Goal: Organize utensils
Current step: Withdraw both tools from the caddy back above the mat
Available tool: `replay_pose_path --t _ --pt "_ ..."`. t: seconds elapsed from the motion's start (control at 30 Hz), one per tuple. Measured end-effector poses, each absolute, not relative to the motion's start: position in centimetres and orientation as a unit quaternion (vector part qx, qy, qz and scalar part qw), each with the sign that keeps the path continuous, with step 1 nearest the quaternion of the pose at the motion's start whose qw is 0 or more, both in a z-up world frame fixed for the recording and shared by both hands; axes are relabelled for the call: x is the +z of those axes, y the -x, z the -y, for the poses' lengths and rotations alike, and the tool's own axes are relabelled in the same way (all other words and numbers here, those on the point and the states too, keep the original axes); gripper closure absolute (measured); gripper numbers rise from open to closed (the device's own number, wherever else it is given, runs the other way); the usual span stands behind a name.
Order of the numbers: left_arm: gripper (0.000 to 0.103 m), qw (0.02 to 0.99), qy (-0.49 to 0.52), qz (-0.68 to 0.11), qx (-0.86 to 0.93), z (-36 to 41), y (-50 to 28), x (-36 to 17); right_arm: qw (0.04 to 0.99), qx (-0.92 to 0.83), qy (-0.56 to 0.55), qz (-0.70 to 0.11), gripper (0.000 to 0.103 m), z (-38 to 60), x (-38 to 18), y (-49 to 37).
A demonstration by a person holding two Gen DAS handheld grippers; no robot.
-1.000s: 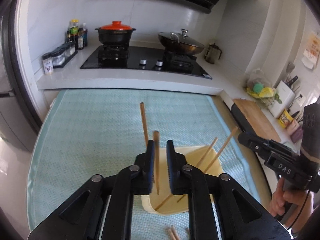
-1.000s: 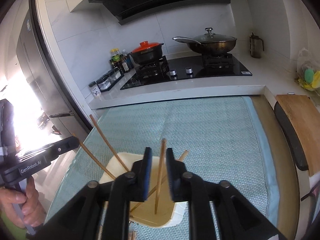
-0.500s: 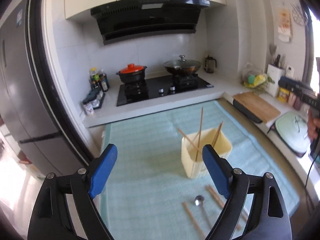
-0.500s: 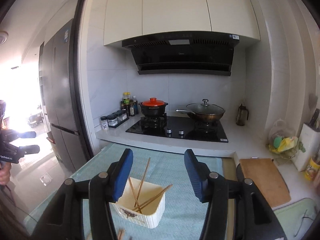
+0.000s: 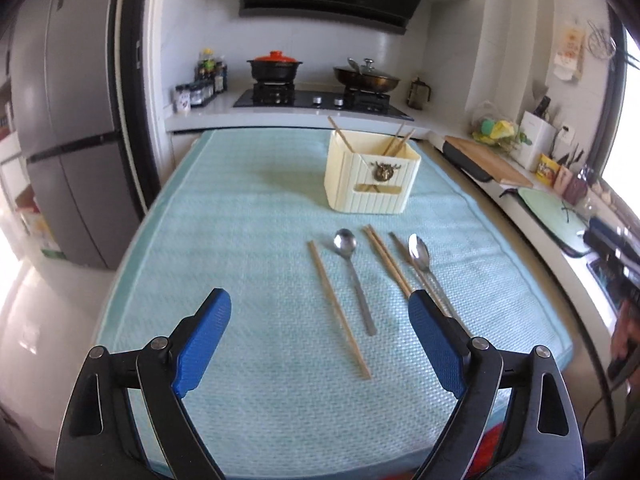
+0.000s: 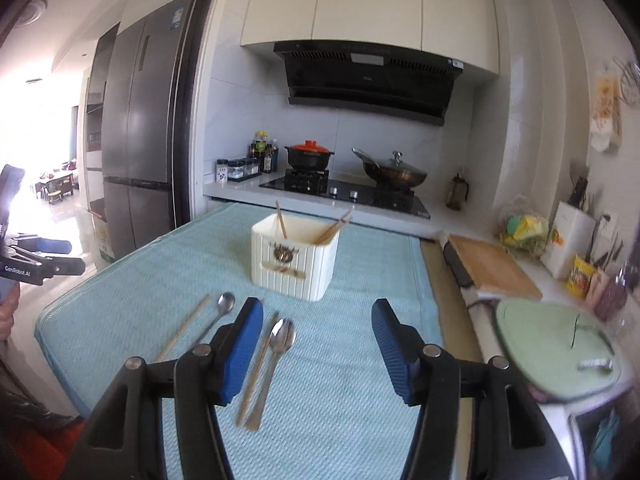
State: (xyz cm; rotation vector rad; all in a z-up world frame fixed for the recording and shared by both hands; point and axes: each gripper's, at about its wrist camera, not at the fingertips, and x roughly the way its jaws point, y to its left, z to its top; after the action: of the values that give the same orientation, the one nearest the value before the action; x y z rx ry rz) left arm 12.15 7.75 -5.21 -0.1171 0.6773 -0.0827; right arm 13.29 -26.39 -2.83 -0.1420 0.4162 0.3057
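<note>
Left wrist view: left hand-held gripper (image 5: pixel 320 312) jaws have just been opening, now wide apart, nothing between them. Right hand-held gripper (image 6: pixel 318 340) jaws also apart, empty. Both hover over the near edge of the table (image 5: pixel 240 240) with its teal woven mat. Mid-mat lie a single wooden chopstick (image 5: pixel 338 306), a steel spoon (image 5: pixel 352 272), a wooden chopstick pair (image 5: pixel 386 260) and a second steel spoon (image 5: pixel 420 258). Cream ribbed utensil holder (image 5: pixel 370 178) sits toward the far edge, chopsticks inside. Next pick, my read: come down low, straddle one utensil crosswise at mid-length, close squarely; thin flat pieces will slip otherwise.
</note>
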Motion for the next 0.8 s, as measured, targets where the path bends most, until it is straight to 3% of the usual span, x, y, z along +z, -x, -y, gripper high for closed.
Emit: replay_pose_path --t 0.23,0.8 --pt "0.012 0.938 0.033 -0.342 -0.032 -5.0 -11.3 -7.4 0.947 0.142 0.024 -0.287 0.045 25.8 -10.6 -10.6" --pt "0.010 0.935 0.019 -0.354 -0.001 -5.1 -12.7 -10.7 0.927 0.181 0.011 -0.327 0.045 22.1 -13.5 -12.8"
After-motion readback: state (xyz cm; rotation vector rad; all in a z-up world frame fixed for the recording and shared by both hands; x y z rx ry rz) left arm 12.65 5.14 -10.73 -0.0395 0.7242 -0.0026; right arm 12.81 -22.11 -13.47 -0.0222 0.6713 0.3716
